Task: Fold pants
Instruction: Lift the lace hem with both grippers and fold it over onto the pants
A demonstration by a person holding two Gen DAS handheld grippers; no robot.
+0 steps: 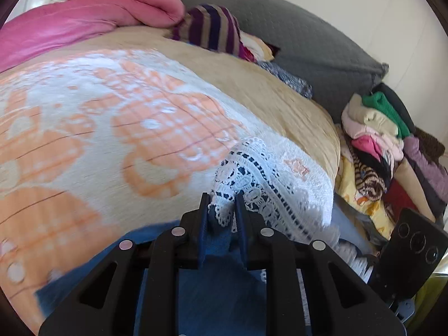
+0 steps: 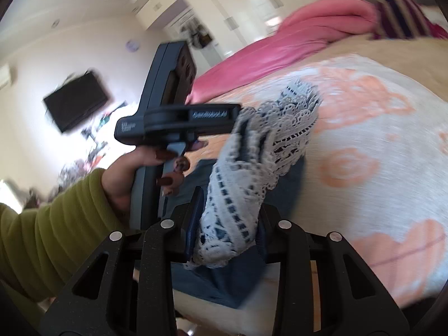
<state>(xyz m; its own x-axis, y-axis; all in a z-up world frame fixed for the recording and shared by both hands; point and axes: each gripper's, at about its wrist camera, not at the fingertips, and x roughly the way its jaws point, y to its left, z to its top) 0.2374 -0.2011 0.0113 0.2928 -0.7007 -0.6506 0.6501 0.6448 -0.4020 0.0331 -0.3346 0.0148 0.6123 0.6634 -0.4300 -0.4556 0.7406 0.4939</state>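
The pants are blue denim (image 1: 218,288) with a white lace hem (image 1: 260,168). They lie on a bed (image 1: 112,128) covered by a white and orange patterned blanket. My left gripper (image 1: 222,204) is shut on the lace hem, with denim hanging below it. In the right wrist view my right gripper (image 2: 228,218) is shut on another part of the lace hem (image 2: 232,210). The left gripper (image 2: 235,117) shows there too, held in a hand, pinching the lace just above and left. The denim (image 2: 224,282) hangs under both.
A pink quilt (image 1: 84,19) and a striped garment (image 1: 212,25) lie at the bed's far side. A grey headboard cushion (image 1: 308,47) stands behind. A pile of folded clothes (image 1: 378,145) sits right of the bed. A wall TV (image 2: 75,100) hangs in the room.
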